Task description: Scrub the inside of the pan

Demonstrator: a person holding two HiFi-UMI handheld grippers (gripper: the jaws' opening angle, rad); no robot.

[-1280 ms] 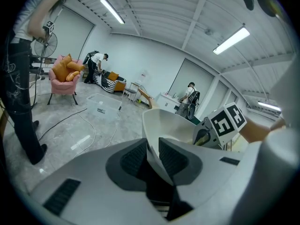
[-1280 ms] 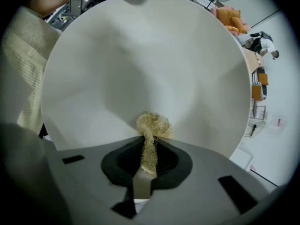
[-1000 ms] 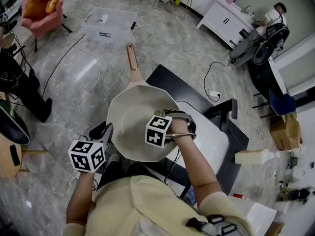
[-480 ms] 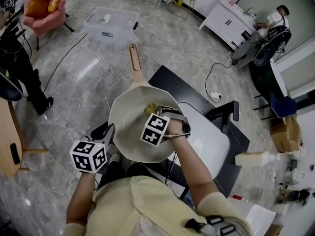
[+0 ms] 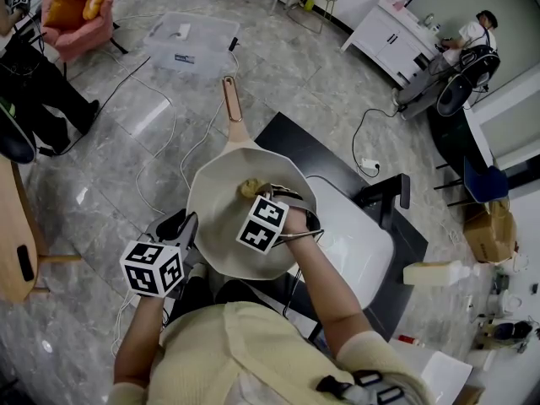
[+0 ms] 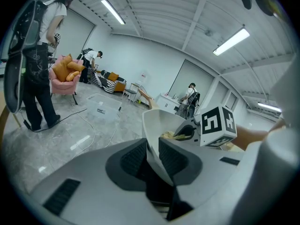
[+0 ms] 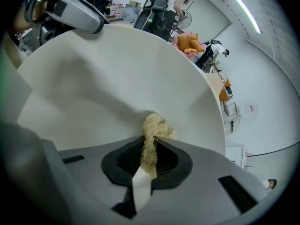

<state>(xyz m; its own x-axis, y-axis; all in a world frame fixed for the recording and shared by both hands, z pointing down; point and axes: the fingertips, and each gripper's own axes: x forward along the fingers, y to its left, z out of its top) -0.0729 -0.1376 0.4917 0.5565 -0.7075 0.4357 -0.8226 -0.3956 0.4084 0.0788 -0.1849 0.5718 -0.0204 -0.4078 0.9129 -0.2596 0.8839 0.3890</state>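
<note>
Cream-white round pan with a long wooden handle (image 5: 211,226) is held tilted in front of me, handle pointing far. My left gripper (image 6: 152,159) is clamped on the pan's near rim, and I would hold it rigid there. My right gripper (image 7: 151,150) pinches a straw-yellow fibrous scrub pad (image 7: 155,127) against the inner wall, far of centre. I judge that firm pressure and overlapping circles up the sloped sides will work best.
</note>
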